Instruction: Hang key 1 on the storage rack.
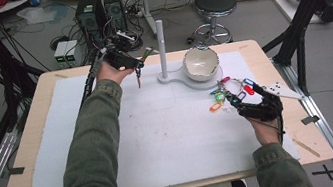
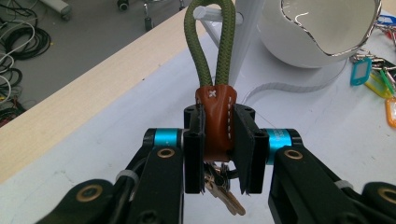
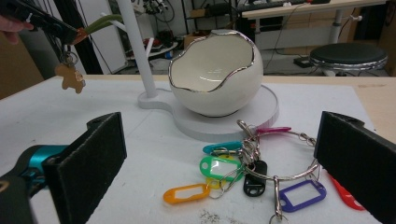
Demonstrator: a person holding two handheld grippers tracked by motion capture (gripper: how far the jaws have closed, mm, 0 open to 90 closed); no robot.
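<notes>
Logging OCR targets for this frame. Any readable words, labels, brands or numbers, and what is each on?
No readable words or numbers anywhere.
"X": just a white stitched cross, not lettering, on the brown leather tab of the green cord keychain held in the left gripper.
Coloured key tags in front of the open right gripper: label windows look blank.
Computer towers on the floor: any markings too small to read.

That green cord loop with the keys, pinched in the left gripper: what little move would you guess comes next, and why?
Probably a short push forward, to slip the green cord loop over the white peg on the stand's post. The left gripper is shut on the keychain's brown leather tab, keys dangling below, and the loop's opening sits right at the peg's tip. Whether it is already on, I cannot tell.
</notes>
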